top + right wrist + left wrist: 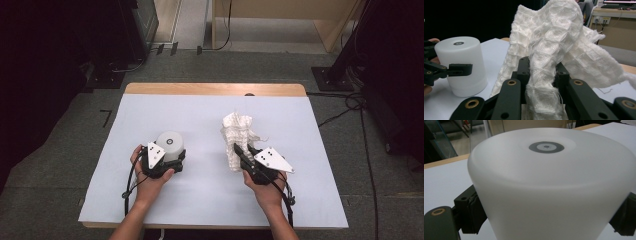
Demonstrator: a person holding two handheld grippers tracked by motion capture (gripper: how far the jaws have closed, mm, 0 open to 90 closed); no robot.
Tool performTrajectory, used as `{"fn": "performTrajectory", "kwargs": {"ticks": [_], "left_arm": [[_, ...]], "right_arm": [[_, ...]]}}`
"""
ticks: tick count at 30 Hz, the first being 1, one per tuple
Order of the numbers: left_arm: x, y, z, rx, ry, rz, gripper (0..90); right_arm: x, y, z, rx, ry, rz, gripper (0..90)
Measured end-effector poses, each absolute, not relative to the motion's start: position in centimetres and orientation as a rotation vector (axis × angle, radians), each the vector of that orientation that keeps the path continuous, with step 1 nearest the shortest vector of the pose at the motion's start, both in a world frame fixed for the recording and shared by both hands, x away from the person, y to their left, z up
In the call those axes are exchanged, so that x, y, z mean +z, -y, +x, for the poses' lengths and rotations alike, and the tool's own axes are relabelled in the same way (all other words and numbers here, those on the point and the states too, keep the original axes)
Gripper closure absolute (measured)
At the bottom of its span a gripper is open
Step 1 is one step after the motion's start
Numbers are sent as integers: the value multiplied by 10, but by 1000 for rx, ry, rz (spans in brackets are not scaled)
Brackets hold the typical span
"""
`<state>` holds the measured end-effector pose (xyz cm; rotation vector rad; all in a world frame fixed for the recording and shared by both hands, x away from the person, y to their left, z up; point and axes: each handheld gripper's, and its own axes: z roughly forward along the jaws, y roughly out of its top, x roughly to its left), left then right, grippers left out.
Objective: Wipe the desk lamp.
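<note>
cloth and cup, one held in each gripper over a white sheet [210,200] that covers the wooden table [215,89]. the left gripper [172,161] has its jaws spread wide around the lower wall of a frosted white cup [170,144], which stands upside down, its flat base with a grey ring mark facing up. in the left gripper view the black pads [475,213] sit against the cup's sides on either flank; this low, wide grip probably keeps the cup steady and upright on the sheet, though whether the rim touches the sheet cannot be told. the right gripper [244,151] has its jaws pressed nearly together, pinching a fold of a white waffle-weave cloth [237,137]. in the right gripper view the cloth [549,50] rises bunched above the jaws and drapes to both sides, a loose corner trailing onto the sheet. a pinch on one fold likely serves to lift the fabric as a wad fit for wiping. the cloth stands right of the cup and apart from it, with bare sheet between. the cup [464,65] and the left gripper [451,71] also appear at the left of the right gripper view. judged from this layout, the cloth is being brought toward the cup, perhaps to wipe it, while the left hand [150,175] braces it.
</note>
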<state>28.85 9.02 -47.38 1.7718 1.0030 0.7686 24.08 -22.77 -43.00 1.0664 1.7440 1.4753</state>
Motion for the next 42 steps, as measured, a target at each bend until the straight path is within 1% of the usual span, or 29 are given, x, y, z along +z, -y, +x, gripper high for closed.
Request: {"fn": "performTrajectory", "kwargs": {"ticks": [6,9,10,14,17,19,23,27,31,36,40,42], "left_arm": [[-477,-94,286,771,-1044,1757,74],[-477,-90,282,802,-1059,1747,32],[-477,-88,280,821,-1065,1744,23],[-479,-73,275,899,-1194,1722,22],[-478,-65,276,948,-1253,1717,23],[-479,-62,277,979,-1279,1724,39],[-477,-67,278,930,-1269,1718,63],[-473,-77,281,836,-1236,1699,87],[-469,-87,284,747,-1171,1690,90],[-456,-95,283,608,-1011,1680,90],[-445,-93,277,524,-876,1675,90],[-441,-91,276,460,-816,1688,90]], "right_arm": [[-430,228,241,1475,-1743,1064,733],[-430,228,241,1473,-1745,1064,733],[-430,229,241,1472,-1746,1063,733],[-430,229,241,1476,-1740,1074,733],[-429,229,241,1479,-1739,1071,733],[-429,229,240,1479,-1739,1068,733],[-429,229,241,1477,-1741,1073,733],[-430,228,241,1476,-1742,1066,733],[-429,226,241,1481,-1747,1061,733],[-426,221,237,1496,-1751,1036,733],[-419,213,231,1526,-1753,1000,733],[-415,208,228,1541,-1758,980,733]]}}
